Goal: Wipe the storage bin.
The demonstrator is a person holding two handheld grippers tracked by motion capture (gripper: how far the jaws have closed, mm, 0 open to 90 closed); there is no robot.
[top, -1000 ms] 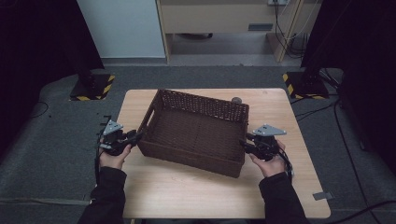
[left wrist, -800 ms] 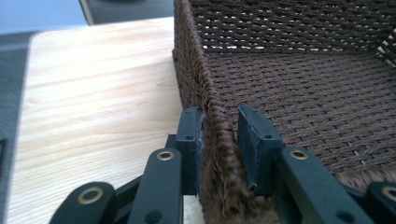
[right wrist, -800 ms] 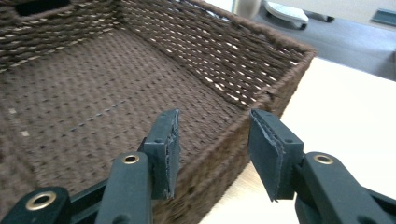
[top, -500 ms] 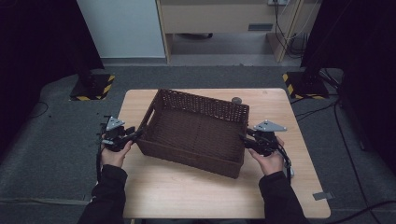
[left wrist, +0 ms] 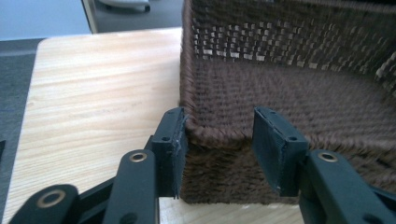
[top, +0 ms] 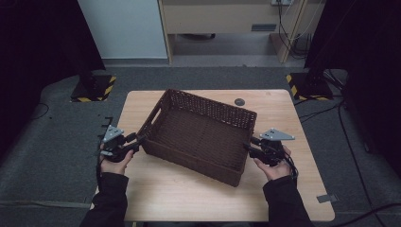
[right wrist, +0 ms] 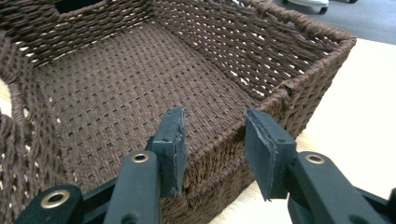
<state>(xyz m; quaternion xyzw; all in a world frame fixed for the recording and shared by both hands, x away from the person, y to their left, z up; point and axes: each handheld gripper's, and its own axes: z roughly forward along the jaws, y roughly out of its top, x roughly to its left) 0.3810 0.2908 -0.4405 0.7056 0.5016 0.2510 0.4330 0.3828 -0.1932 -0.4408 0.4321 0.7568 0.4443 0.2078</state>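
High view: the brown wicker basket [top: 201,135] sits at an angle on the wooden counter [top: 283,104]. The left claw [top: 135,141] meets its left end, the right claw [top: 249,144] its right end.

Left gripper view: jaws parted, straddling the basket's rim at a corner; one pad touches the weave.

Right gripper view: jaws parted astride the rim, not clamped.

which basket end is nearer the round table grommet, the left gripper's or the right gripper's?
The right gripper end. On the wicker basket, that short wall sits closest to the grommet near the table's far edge; the left gripper end lies farther away.
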